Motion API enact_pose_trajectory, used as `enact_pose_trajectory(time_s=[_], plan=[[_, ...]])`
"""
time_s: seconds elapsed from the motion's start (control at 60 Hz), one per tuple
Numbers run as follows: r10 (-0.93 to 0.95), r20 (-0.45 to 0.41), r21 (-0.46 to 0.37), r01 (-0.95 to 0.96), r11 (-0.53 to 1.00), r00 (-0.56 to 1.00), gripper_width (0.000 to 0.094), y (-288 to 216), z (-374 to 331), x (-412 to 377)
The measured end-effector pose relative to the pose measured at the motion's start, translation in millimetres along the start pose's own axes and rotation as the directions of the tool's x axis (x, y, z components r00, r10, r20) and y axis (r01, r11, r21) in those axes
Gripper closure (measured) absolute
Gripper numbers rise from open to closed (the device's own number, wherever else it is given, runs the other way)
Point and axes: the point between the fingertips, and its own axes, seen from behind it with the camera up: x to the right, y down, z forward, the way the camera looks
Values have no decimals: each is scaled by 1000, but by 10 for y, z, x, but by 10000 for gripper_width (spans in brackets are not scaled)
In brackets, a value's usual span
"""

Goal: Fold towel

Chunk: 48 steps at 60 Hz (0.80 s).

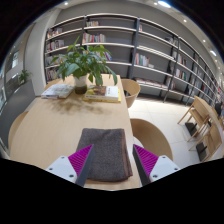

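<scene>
Bookshelves (140,45) fill the far wall, several tiers high and partly stocked with books, curving across the whole background. In front of them a long pale wooden table (45,125) runs from the gripper toward the shelves, its surface mostly bare. A wooden chair (152,135) with a rounded back stands just beside the table's right edge, a second one (131,90) sits by the far right end of the table, and more chairs (203,118) stand further off to the right on the floor. At the table's far end a leafy green potted plant (84,62) stands upright, with what look like flat books or papers (98,94) lying around its base. The towel (106,153), grey-brown and lying flat in a roughly rectangular shape, rests on the near end of the table; its long axis runs away from the gripper toward the plant, the near edge reaching down between the fingers. The gripper (111,160) is spread wide, its magenta pads (79,158) flanking the towel's near portion on either side; whether the pads actually touch the cloth cannot be told, and they do not pinch it.
</scene>
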Motion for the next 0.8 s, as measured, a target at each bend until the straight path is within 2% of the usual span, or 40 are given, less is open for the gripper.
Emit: enact_pose_trajectory(time_s=[0.05,0.2,0.417,0.8], plan=[[-2,5,29,2,1000,1000,124,-115,-199,-90],[8,64,111,-15,994,998,117,-493,-912,-576],[9,86,216,-28,976,996,109,-608,-1764,-1220],[4,81,250,-24,968,997,110,-327,-2481,-1890]])
